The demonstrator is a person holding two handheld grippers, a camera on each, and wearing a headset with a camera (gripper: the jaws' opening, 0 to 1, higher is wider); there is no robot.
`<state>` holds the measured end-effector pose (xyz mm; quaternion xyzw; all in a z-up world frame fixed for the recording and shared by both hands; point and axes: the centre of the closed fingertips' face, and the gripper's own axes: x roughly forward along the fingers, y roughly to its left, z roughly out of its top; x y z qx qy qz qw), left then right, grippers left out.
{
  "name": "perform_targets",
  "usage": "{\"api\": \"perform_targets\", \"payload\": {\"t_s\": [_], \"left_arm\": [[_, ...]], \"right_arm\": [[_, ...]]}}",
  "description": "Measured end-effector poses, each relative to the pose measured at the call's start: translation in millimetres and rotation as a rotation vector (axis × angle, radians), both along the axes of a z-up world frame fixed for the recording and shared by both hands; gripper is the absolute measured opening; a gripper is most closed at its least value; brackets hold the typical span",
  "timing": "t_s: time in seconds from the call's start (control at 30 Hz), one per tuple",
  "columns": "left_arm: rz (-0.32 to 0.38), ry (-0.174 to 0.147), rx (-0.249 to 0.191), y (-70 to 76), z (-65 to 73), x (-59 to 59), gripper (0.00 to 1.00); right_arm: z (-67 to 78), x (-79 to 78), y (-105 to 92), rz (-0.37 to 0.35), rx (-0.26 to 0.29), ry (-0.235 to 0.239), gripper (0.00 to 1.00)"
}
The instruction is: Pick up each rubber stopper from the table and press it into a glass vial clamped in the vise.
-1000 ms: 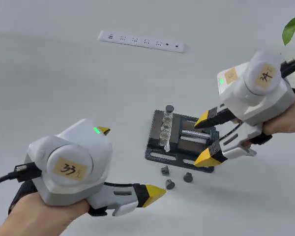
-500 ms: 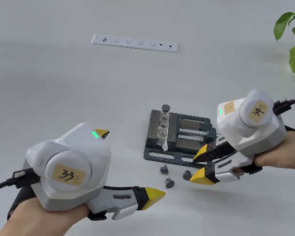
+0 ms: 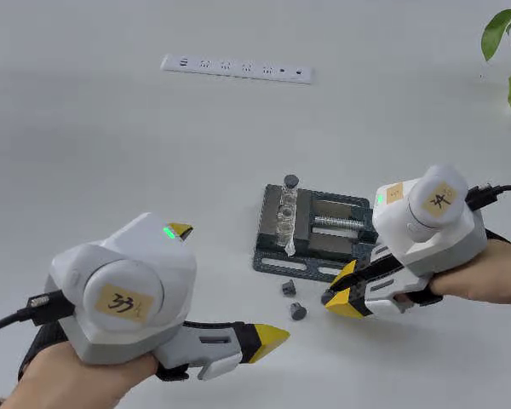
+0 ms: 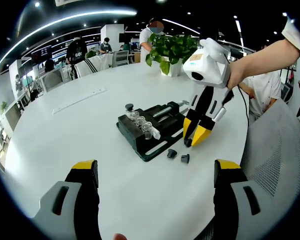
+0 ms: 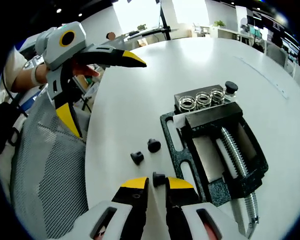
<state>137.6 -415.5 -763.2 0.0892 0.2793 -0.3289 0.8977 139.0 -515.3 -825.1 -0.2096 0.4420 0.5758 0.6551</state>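
Hovering wide-jawed, the left gripper [image 4: 156,167] is idling well apart from 2 loose stoppers [image 3: 298,312]; the right gripper [image 3: 336,300] (nearer) is narrowing on, seemingly pinching, a 3rd stopper [image 5: 159,178] just before the vise [image 3: 307,266].

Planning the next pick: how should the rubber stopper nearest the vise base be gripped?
Probably pinch the dark rubber stopper across its round sides from above: it is short, sits free on the white table, clear of its neighbour and the black vise, leaving room for both jaws.
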Motion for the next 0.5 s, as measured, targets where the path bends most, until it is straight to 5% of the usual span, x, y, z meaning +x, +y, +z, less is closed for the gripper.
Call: {"api": "perform_targets", "payload": {"t_s": [0.2,0.5], "left_arm": [[-0.009,-0.006,-0.005,-5.1,0.0,-0.8,0.96],[-0.026,-0.06,-0.038,-15.7,12.1,7.2,0.95]], "right_arm": [[-1.1,0.0,2.1,-0.046,0.014,0.019,0.06],[-1.3,0.1,0.3,-0.144,0.026,0.071,0.05]]}}
